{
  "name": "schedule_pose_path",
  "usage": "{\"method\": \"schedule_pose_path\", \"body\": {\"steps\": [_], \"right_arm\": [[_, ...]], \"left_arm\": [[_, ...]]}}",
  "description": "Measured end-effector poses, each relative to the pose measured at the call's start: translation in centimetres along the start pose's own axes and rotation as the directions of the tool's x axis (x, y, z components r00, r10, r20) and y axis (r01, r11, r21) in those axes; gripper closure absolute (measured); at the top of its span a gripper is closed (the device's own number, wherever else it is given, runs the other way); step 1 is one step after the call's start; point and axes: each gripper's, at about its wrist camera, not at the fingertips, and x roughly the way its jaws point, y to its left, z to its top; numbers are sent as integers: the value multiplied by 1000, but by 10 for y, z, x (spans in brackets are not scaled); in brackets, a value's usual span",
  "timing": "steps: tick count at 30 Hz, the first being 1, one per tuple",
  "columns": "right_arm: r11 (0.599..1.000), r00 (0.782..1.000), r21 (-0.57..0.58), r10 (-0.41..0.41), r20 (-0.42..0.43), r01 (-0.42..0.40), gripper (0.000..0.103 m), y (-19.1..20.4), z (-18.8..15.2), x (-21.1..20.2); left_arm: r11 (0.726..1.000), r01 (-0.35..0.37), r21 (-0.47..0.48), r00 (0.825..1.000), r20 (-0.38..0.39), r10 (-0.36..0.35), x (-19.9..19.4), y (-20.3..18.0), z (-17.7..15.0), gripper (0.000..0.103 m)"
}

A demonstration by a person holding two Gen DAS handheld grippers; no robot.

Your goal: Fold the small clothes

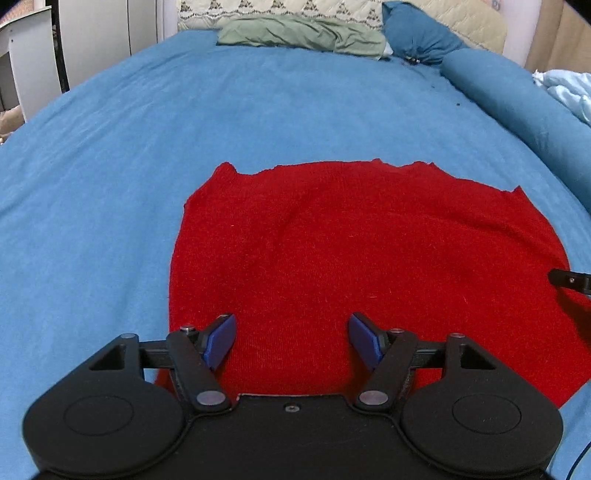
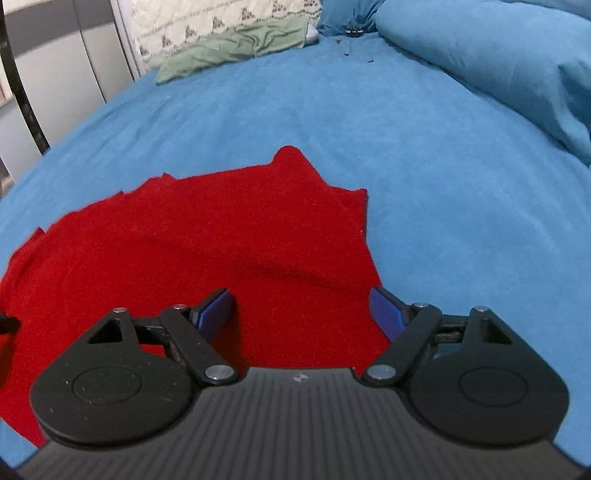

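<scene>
A blue sheet (image 1: 110, 184) covers the bed, and nothing that holds other things shows on it; all lies loose on the cloth. At the far left, off the bed's rim, stand white cabinet doors (image 1: 96, 33). The left gripper (image 1: 291, 338) hangs low over the near part of a red garment (image 1: 351, 251), its blue pads (image 1: 221, 338) spread wide with red cloth showing between them and nothing pinched. The garment lies flat on the sheet, middle to right in the left wrist view, with its left edge running straight toward the gripper and its far edge ragged, small points sticking up at both far corners. Left of it the sheet is bare and broad out to the bed's edge; beyond it bare sheet runs up to a crumpled green cloth (image 1: 303, 35) at the head, beside a blue pillow (image 1: 417, 31). At the right rim a dark tip of the right gripper (image 1: 569, 280) shows over the garment's right side.

In the right wrist view the right gripper (image 2: 303, 314) sits over the garment's (image 2: 184, 251) right part, fingers (image 2: 386, 314) spread apart, empty; the right pad lies just at the cloth's right edge. A shallow crease crosses the cloth ahead of it. Right of that edge lies open sheet (image 2: 461, 221), up to a rolled blue duvet (image 2: 498, 55) along the far right.
</scene>
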Motion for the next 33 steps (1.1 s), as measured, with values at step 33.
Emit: {"method": "schedule_pose_path", "body": {"steps": [33], "right_arm": [[995, 996, -74, -62, 69, 67, 0, -30, -50, -73]], "left_arm": [[985, 25, 172, 1000, -11, -23, -56, -127, -8, 1]]}}
